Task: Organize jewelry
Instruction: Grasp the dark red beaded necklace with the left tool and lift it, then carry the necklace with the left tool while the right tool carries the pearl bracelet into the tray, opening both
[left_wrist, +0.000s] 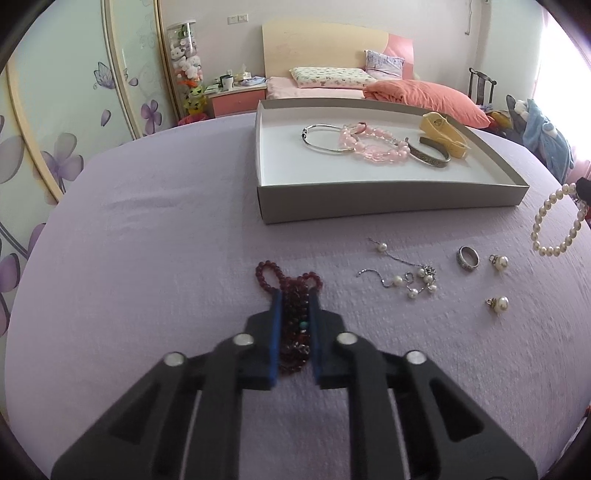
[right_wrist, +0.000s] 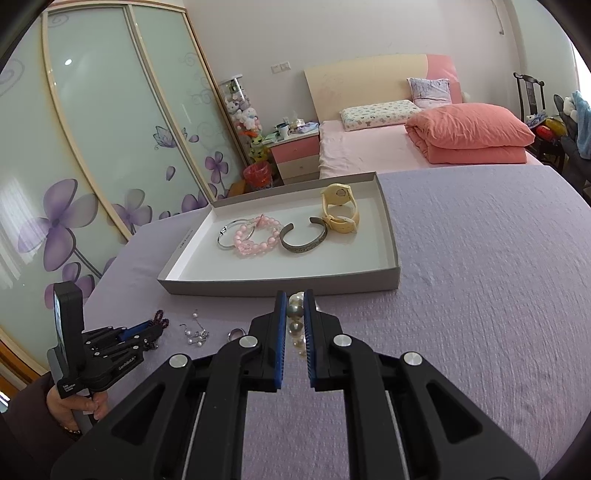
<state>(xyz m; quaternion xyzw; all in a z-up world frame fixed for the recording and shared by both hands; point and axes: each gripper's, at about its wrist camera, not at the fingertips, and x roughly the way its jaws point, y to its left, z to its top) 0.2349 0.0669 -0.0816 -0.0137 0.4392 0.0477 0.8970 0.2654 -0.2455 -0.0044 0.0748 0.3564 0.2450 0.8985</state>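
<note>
The tray (left_wrist: 388, 201) on the surface (left_wrist: 147, 258) holds a bangle (left_wrist: 325, 140), pink beads (left_wrist: 373, 147), cuff (left_wrist: 432, 153) and watch (left_wrist: 443, 134). Left tool (left_wrist: 295, 295) clenches red beads (left_wrist: 291, 291); right tool (right_wrist: 295, 299) grips pearls (right_wrist: 296, 314).

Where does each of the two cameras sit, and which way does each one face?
Left wrist: on the left gripper, facing forward and down at the dark red bead bracelet it clamps; only its own fingers show.
Right wrist: on the right gripper, facing the tray, shut on the pearl bracelet; the other gripper and the person's hand show at lower left.
Shared: tray, purple cloth, bed.
</note>
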